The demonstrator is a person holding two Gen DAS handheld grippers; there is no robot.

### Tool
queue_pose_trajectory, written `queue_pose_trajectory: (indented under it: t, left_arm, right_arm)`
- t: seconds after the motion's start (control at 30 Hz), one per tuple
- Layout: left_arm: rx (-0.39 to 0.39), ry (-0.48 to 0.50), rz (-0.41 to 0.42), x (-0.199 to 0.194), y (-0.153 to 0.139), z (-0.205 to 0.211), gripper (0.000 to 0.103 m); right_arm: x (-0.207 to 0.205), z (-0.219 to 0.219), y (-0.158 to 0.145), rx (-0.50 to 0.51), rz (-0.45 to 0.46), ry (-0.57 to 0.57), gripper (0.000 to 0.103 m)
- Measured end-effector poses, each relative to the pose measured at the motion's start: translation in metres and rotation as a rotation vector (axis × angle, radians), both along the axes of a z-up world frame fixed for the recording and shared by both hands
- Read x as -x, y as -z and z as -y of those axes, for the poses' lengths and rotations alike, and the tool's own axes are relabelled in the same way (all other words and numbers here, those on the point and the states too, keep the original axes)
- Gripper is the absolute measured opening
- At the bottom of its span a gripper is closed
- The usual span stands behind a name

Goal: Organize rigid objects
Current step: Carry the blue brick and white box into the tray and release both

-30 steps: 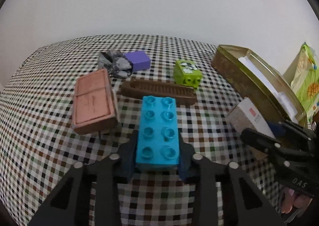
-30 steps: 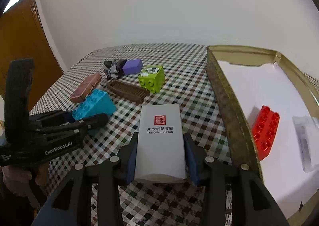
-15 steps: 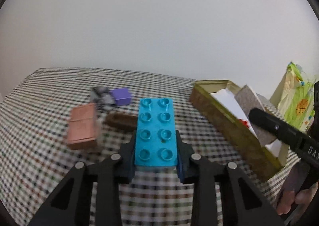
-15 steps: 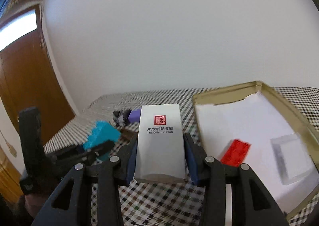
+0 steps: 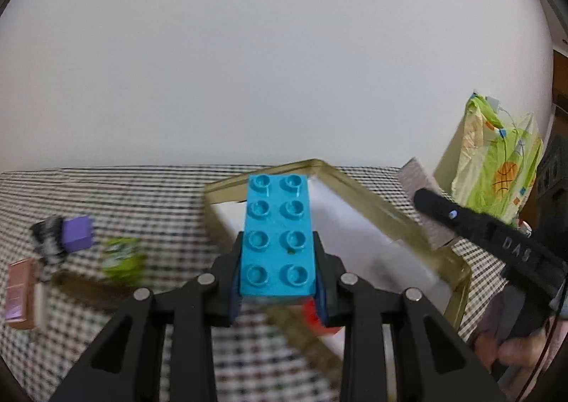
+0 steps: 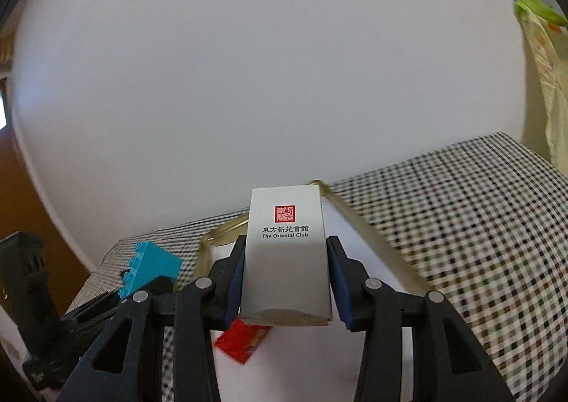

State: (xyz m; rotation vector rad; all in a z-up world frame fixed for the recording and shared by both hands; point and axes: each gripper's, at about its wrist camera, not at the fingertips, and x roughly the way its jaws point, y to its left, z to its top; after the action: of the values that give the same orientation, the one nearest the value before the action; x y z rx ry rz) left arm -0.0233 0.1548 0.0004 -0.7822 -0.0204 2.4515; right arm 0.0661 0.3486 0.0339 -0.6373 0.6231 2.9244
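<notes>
My left gripper [image 5: 278, 270] pinches the turquoise brick [image 5: 278, 235] by its long sides, studs up, the near half seated between the pads. My right gripper [image 6: 285, 281] pinches the white card box [image 6: 287, 253] the same way, printed face up. Both loads hang in the air above the gold tray [image 5: 387, 217]: the brick over its near-left corner, the box over its white lining, directly above the red brick [image 6: 243, 340] already lying there. On the checked cloth [image 5: 142, 196] to the left remain a purple block [image 5: 76, 233], a green block [image 5: 122, 258] and a brown box [image 5: 21, 292], blurred.

To do this placement well, I judge that I should carry each piece clear over the rim before lowering, keep the two grippers apart so they do not knock, and steer the box to bare lining beside the red brick, not onto it. I should release only once each piece rests flat, since the smooth plastic could skid.
</notes>
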Motion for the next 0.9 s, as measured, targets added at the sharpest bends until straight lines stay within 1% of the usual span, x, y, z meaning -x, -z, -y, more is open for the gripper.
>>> queue_pose_trajectory:
  t: [0.13, 0.2, 0.27, 0.37, 0.43, 0.47, 0.53, 0.7, 0.77, 0.83, 0.9]
  left_arm:
    - [0.049, 0.003, 0.002, 0.010, 0.002, -0.030, 0.030]
    - [0.077, -0.022, 0.006, 0.015, 0.003, -0.034, 0.030]
    - [0.110, -0.056, 0.035, 0.026, 0.007, -0.038, 0.030]
    - [0.143, -0.074, 0.091, 0.041, 0.014, -0.045, 0.030]
    - [0.163, -0.086, 0.113, 0.046, 0.020, -0.045, 0.030]
    - [0.172, -0.093, 0.123, 0.048, 0.022, -0.045, 0.030]
    - [0.189, -0.095, 0.108, 0.047, 0.022, -0.050, 0.030]
    - [0.190, -0.078, 0.102, 0.043, 0.024, -0.056, 0.030]
    - [0.209, -0.071, 0.087, 0.041, 0.025, -0.061, 0.030]
    - [0.245, -0.072, 0.059, 0.037, 0.026, -0.067, 0.030]
    - [0.255, -0.073, 0.054, 0.041, 0.027, -0.066, 0.030]
  right_arm:
    - [0.007, -0.008, 0.005, 0.004, 0.035, 0.031, 0.046]
    - [0.017, -0.005, 0.013, 0.036, 0.081, 0.004, 0.046]
    - [0.026, 0.003, 0.019, 0.023, 0.132, -0.011, 0.046]
    - [0.031, 0.011, 0.023, -0.001, 0.173, -0.032, 0.046]
    - [0.033, 0.011, 0.025, -0.025, 0.200, -0.029, 0.046]
    - [0.034, 0.015, 0.027, -0.022, 0.212, -0.031, 0.046]
    - [0.030, 0.015, 0.031, -0.013, 0.221, -0.036, 0.046]
    - [0.032, 0.012, 0.038, -0.020, 0.235, -0.058, 0.046]
    - [0.031, 0.016, 0.038, -0.023, 0.238, -0.055, 0.046]
    - [0.030, 0.017, 0.038, -0.035, 0.243, -0.046, 0.046]
    - [0.030, 0.018, 0.038, -0.044, 0.246, -0.046, 0.046]
